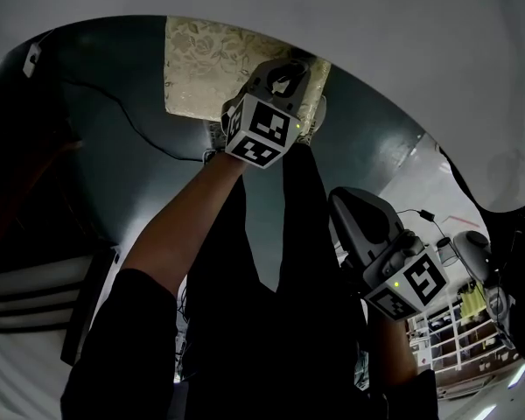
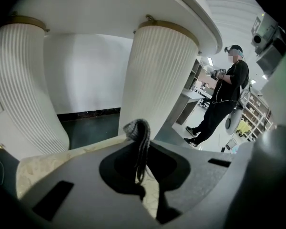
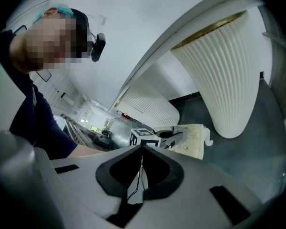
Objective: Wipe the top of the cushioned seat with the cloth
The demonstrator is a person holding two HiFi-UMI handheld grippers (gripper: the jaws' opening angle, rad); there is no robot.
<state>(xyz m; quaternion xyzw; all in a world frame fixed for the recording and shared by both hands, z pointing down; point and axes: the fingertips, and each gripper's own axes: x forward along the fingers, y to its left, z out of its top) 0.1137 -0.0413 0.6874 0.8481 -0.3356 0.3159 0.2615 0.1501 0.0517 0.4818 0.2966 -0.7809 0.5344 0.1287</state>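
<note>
Dark floor (image 1: 114, 147) everywhere, with big white fluted pedestals (image 2: 152, 80) holding up a curved white top right behind the work area. Someone in black (image 2: 224, 99) is standing way off at about 2 o'clock in the left gripper view, nowhere near anything.

So the cushioned seat (image 1: 206, 64) is the cream patterned pad at 12 o'clock in the head view, a bit wider side to side than front to back. My left claw (image 1: 280, 81) is sitting over its 5 o'clock corner, pointing away from me. That means pretty much all the bare seat top spreads out toward 10–11 o'clock from it, and I reckon that's the way the stroke has to go, sweeping along the wide direction.

My right claw (image 1: 363, 221) is hanging low down at 4 o'clock, well apart from the seat and close to my legs. It's clenched with nothing in it, just some cable showing behind the gap. So the left one is clearly the nearer arm for this job.

The left claw is clamped on the cloth (image 2: 138, 132), a grey knitted fold poking up between the jaws. I can't tell if the cloth is actually touching the seat.
</note>
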